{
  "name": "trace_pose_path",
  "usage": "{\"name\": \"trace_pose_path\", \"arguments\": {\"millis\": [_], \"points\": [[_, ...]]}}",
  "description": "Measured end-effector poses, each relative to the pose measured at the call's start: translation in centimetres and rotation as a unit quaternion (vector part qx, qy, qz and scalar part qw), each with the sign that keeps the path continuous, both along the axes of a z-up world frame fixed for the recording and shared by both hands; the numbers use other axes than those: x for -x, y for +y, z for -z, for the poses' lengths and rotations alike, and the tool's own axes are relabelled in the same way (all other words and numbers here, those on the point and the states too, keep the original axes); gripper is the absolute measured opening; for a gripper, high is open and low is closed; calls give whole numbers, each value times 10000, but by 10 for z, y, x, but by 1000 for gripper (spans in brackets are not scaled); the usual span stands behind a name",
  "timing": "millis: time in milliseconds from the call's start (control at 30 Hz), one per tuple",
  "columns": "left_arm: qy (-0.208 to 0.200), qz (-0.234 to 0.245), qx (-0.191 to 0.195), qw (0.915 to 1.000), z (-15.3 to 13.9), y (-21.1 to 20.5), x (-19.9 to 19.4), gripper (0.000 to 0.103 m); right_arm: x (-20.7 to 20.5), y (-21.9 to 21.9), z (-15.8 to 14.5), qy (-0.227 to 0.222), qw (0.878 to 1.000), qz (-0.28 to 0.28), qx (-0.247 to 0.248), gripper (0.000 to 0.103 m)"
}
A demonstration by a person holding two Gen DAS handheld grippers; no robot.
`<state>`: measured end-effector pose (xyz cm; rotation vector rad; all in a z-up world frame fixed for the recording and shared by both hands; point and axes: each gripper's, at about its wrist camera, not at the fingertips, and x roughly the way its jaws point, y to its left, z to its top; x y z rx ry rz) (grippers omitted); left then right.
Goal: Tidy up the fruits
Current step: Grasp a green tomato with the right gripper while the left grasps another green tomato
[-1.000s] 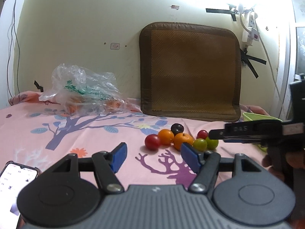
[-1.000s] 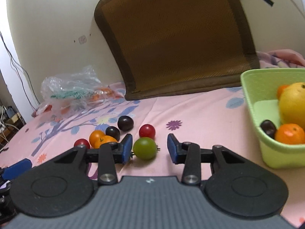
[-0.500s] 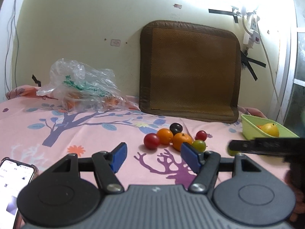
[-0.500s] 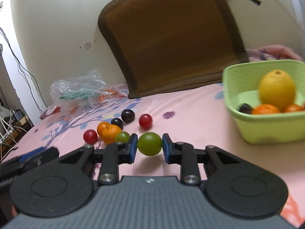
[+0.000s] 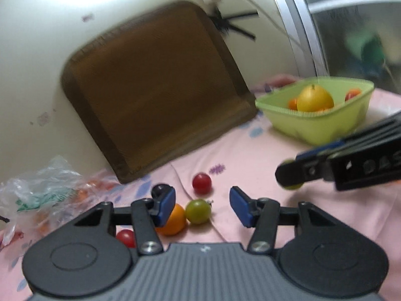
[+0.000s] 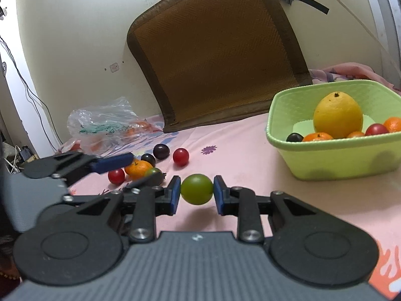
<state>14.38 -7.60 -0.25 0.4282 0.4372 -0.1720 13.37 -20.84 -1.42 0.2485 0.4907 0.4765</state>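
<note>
My right gripper is shut on a green tomato, held above the pink sheet left of the green basket. The basket holds a yellow fruit, oranges, a red tomato and a dark plum. My left gripper is open just above a greenish tomato, with an orange beside its left finger. Red tomatoes and a dark plum lie around them. The right gripper with its green tomato shows at the right of the left wrist view.
A brown mat leans against the wall behind the fruit. A clear plastic bag with more fruit lies at the back left. Cables hang down the left wall. The pink sheet between the loose fruit and the basket is bare.
The left gripper swung right and dropped close over the greenish tomato. The right gripper, holding its green tomato, lifted and moved towards the basket.
</note>
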Motion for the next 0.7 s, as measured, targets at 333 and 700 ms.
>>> {"name": "trace_pose_path", "arguments": {"millis": [333,700], "points": [[238,110,-404,9988,7,-6,-10,22,1,-2,1,83,10000,-3,-40,32],[130,243,-353,9990,6,-17,13,46,1,-4,0,78,9999,66,-64,32]]}}
